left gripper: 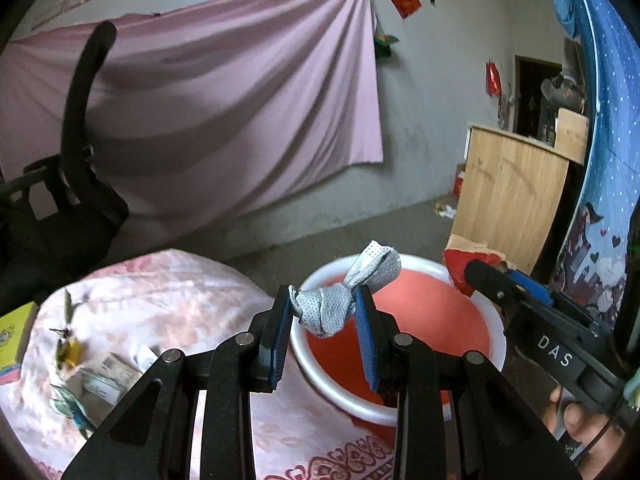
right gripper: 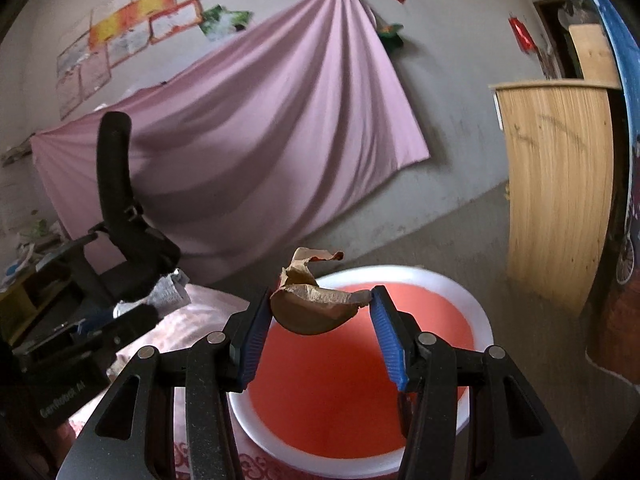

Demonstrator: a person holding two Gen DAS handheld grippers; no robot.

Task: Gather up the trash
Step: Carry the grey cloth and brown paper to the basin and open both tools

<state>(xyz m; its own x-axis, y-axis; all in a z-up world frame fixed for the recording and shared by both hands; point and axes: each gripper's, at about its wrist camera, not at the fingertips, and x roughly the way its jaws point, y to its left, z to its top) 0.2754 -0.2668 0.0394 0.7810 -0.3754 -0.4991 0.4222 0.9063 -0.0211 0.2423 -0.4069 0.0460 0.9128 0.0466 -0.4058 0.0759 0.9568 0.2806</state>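
My left gripper (left gripper: 325,312) is shut on a crumpled grey dotted cloth wad (left gripper: 344,296) and holds it over the near rim of a round basin (left gripper: 496,344) that is white outside and red inside. My right gripper (right gripper: 318,312) is shut on a torn brown cardboard scrap (right gripper: 316,304), red on its other side (left gripper: 460,268), and holds it above the same basin (right gripper: 480,320). The right gripper also shows in the left wrist view (left gripper: 476,276), at the basin's right side.
Several pieces of litter (left gripper: 92,376) lie on the pink flowered bedspread (left gripper: 192,292) to the left. A yellow box (left gripper: 14,340) is at the far left. A black chair (right gripper: 120,240) stands behind, a wooden board (right gripper: 560,200) leans at the right.
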